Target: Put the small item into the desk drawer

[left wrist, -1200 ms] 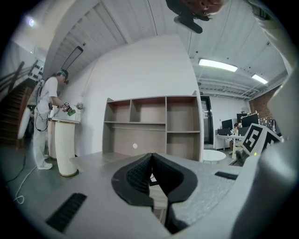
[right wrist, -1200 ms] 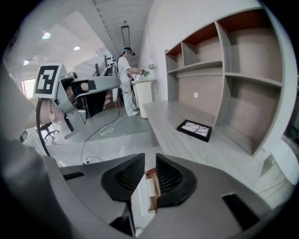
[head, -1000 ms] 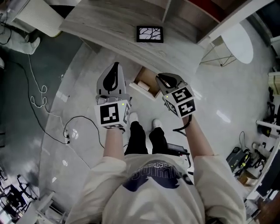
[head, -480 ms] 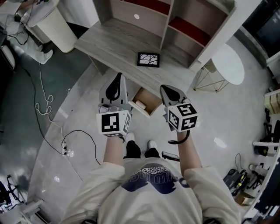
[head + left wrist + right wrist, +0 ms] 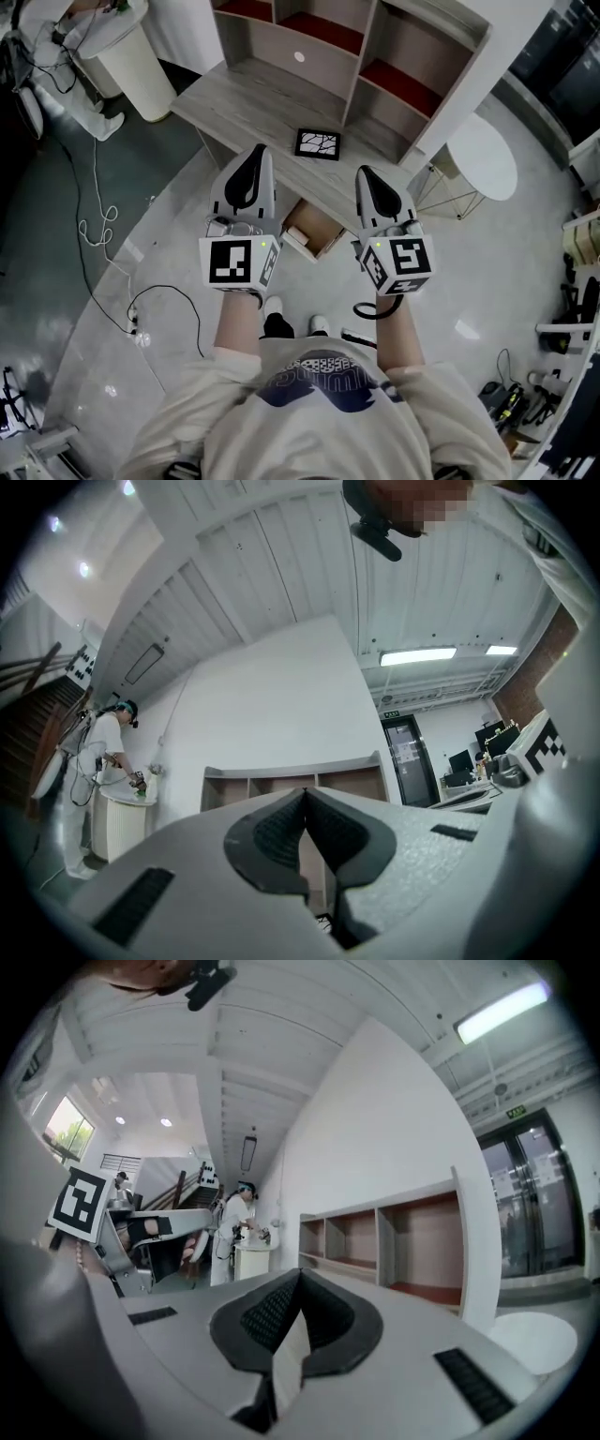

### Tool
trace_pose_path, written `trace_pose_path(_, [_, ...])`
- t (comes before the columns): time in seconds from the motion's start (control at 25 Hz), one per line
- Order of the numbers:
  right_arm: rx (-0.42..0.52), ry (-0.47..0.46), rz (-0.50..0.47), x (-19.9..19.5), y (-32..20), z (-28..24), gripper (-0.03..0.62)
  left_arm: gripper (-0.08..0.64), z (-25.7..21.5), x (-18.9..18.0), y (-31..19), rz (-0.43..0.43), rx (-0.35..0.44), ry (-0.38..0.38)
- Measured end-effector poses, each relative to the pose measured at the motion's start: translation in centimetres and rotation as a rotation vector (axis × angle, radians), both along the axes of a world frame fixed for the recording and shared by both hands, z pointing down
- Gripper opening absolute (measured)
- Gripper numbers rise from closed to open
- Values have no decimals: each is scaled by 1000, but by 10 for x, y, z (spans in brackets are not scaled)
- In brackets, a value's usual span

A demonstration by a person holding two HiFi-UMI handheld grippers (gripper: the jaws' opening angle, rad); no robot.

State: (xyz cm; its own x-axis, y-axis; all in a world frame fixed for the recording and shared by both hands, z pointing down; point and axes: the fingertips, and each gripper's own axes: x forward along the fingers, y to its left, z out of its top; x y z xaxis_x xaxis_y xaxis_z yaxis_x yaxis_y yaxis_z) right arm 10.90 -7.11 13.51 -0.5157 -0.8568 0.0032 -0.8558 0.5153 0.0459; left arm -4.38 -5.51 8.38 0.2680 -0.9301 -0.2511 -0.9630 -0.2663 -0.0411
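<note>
Left gripper (image 5: 255,155) and right gripper (image 5: 366,174) hover empty, jaws pressed together, flanking the open desk drawer (image 5: 322,230), where a pale patch (image 5: 296,235) is probably the small item (too tiny to confirm); a careless shove shut could pinch it against the desk (image 5: 253,98).

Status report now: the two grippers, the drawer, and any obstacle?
Both shut, empty: left gripper, right gripper. Open drawer under desk, contents unclear. Nothing blocks it.

Right gripper (image 5: 298,1275): fingers (image 5: 265,1314) closed tip to tip, nothing between. Beyond: shelf (image 5: 375,1241) with open cubbies, against white wall (image 5: 375,1129). Left: person (image 5: 228,1232) in white at a stand (image 5: 251,1262). Round table (image 5: 532,1340) lower right; glass doors (image 5: 530,1199) far right.
</note>
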Motion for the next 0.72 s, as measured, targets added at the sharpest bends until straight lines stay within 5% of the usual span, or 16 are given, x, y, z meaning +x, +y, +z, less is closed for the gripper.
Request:
trace_pose_path(0.28, [249, 6, 39, 1, 19, -49, -3, 9, -29, 9, 14, 8, 37, -33])
trace_pose_path(0.72, [354, -3, 117, 3, 28, -62, -3, 9, -19, 4, 17, 2, 30, -34])
